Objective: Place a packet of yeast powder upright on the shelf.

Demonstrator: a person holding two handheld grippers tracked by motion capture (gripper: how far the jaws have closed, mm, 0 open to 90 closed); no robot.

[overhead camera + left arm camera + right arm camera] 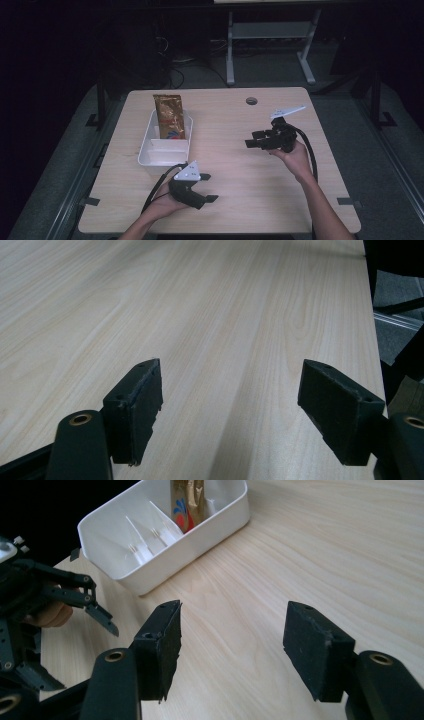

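A white rectangular plastic bin (167, 150) with thin inner dividers sits on the left half of the pale wood-grain table (230, 165) and serves as the landmark here. In its far compartment stands a gold foil snack packet (170, 117), upright and leaning a little, taller than the bin's wall; it bears a red and blue mark low on its face, but the writing is too small to read. The right gripper view shows the same packet (187, 502) at the far end of the bin (150, 575), with the nearer compartments holding only their dividers.

Just beside the bin's near end, the left gripper (206, 187), a black two-jaw tool with a grey three-cornered plate, rests low over the table with its jaws spread wide and nothing between them; its own view (230, 410) shows bare wood in the gap.

Well to the right of the bin, the right gripper (252, 138) points back toward it. Its jaws stand wide apart and grip nothing, only tabletop lying between them (232, 650).
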